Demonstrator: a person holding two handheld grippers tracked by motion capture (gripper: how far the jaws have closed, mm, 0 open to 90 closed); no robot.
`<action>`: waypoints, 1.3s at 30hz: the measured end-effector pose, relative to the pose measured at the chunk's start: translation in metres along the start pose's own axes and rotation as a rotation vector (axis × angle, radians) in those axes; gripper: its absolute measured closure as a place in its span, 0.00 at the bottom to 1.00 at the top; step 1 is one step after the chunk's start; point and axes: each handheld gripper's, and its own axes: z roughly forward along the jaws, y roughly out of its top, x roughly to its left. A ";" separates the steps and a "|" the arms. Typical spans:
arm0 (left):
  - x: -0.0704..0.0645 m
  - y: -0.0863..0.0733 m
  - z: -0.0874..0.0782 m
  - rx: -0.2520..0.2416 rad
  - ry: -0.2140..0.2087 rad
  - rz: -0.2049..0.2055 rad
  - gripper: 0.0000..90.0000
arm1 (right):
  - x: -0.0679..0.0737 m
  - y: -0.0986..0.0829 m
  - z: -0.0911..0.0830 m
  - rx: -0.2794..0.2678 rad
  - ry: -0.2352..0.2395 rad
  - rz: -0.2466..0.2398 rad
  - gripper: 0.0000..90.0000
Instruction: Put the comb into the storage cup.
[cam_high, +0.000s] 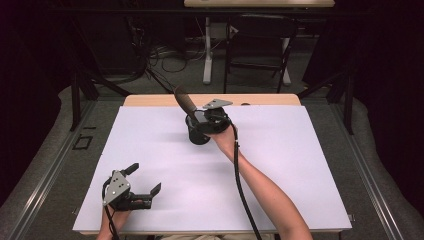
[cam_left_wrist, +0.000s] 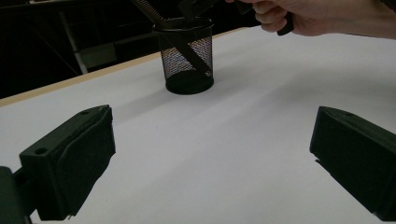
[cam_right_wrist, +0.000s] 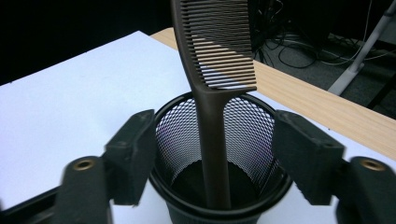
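Near the far middle of the white table, a dark comb is standing handle-down inside a black mesh cup, its toothed end rising above the rim and leaning toward the far left as the high view shows it. The handle is resting on the cup's floor and against its wall, so the comb is being propped by the cup alone (nothing is pinching it at this moment). The lean appears to be a consequence of a long, thin object sitting in a wide round holder.

The right gripper is hovering directly over the cup, with its jaws spread wide, one at either side of the rim and the comb handle passing between them untouched. This posture suits either a release just made or a grasp about to be made; the frames alone are not deciding which. Whether the pads are touching the rim cannot be told. In the high view, the right gripper is covering the cup's near side, the forearm reaching diagonally across the table.

The left gripper is waiting near the front left corner of the table, well apart from the cup, its jaws likewise wide apart and holding nothing. Its own view is looking across bare tabletop toward the mesh cup, where the comb's handle is crossing diagonally behind the mesh.

Beyond the table's wooden far edge, cables and table legs are lying on a grey floor.
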 end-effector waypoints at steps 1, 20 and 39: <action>0.000 0.000 0.000 0.000 -0.001 0.000 0.00 | 0.000 0.001 -0.002 0.003 0.009 0.003 0.30; -0.003 0.001 0.002 0.010 -0.007 0.008 0.00 | -0.009 -0.005 -0.041 0.056 0.109 0.000 0.03; -0.001 0.000 0.002 0.013 -0.003 0.007 0.00 | -0.025 -0.021 -0.089 0.105 0.176 -0.020 0.00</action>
